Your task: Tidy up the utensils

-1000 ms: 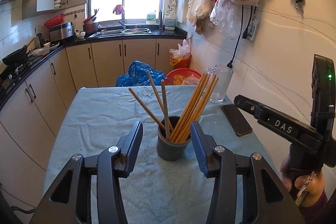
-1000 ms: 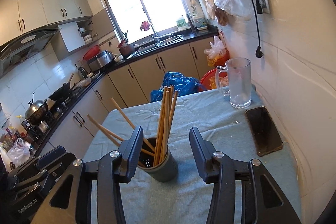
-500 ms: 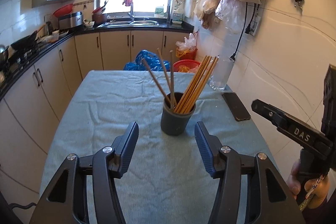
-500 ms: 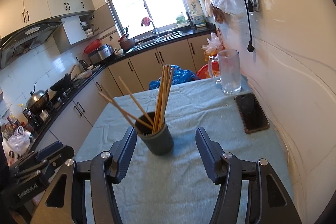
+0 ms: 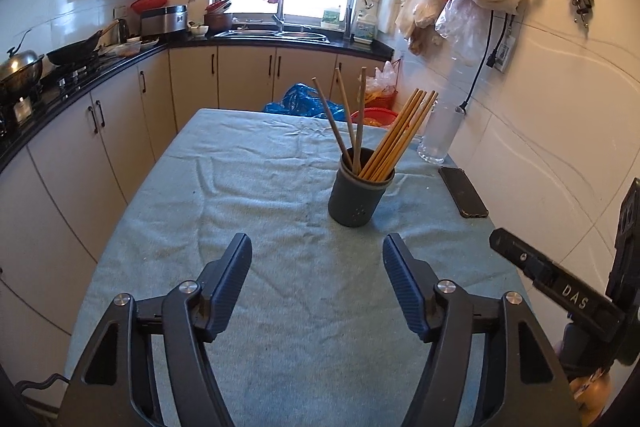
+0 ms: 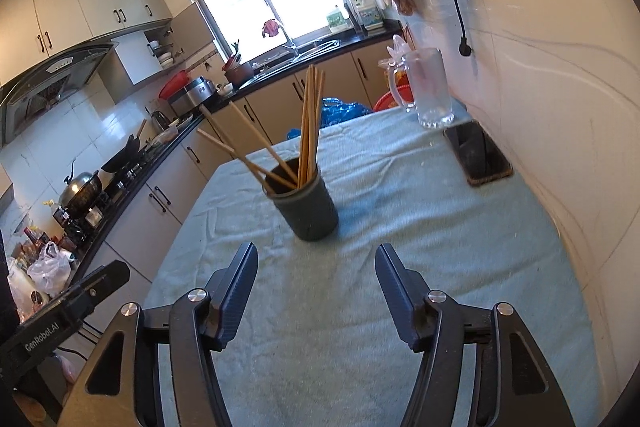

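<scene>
Both grippers have pulled back from the chopstick holder (image 5: 358,198), and their jaws have just been opening with nothing between them. Left gripper (image 5: 317,267) and right gripper (image 6: 316,273) hang spread apart over the cloth-covered counter (image 5: 248,211). Chopsticks (image 5: 394,137) stand in the holder, near a phone (image 5: 463,191).

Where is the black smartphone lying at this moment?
In both wrist views the black smartphone lies flat on the teal tablecloth, right side by the tiled wall, between the clear glass mug and the near edge.

Chopstick (image 5: 394,135) lower ends — hidden inside the holder (image 5: 357,199); right gripper (image 5: 560,291) cut off at frame edge
</scene>
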A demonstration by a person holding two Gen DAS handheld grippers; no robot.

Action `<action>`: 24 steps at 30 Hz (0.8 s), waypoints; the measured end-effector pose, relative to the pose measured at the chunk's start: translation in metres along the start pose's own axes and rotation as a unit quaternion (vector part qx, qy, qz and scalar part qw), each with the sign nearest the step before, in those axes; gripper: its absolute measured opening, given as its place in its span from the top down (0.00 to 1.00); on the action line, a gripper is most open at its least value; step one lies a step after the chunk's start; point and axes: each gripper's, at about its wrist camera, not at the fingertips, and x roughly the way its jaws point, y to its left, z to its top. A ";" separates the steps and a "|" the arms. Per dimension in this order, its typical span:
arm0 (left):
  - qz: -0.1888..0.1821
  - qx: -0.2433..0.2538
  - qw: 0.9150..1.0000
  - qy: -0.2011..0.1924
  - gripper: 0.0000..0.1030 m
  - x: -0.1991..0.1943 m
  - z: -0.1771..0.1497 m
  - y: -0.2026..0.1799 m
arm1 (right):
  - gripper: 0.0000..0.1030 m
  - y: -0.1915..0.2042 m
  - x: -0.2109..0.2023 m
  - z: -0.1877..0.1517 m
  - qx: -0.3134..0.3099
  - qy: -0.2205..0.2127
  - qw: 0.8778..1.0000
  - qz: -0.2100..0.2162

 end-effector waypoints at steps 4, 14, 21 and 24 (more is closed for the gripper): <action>0.024 0.008 0.999 -0.021 0.21 -0.009 -0.008 -0.002 | 0.36 0.005 -0.001 -0.012 0.002 0.003 1.000 -0.001; 0.078 0.004 0.992 -0.102 0.05 -0.038 -0.018 0.003 | 0.32 0.019 -0.017 -0.026 -0.001 -0.028 0.999 -0.019; 0.095 0.014 0.987 -0.129 0.00 -0.047 -0.022 0.002 | 0.30 0.034 -0.026 -0.033 -0.025 -0.049 0.998 -0.042; 0.100 0.014 0.986 -0.132 0.00 -0.047 -0.021 0.003 | 0.28 0.038 -0.027 -0.035 -0.034 -0.056 0.996 -0.052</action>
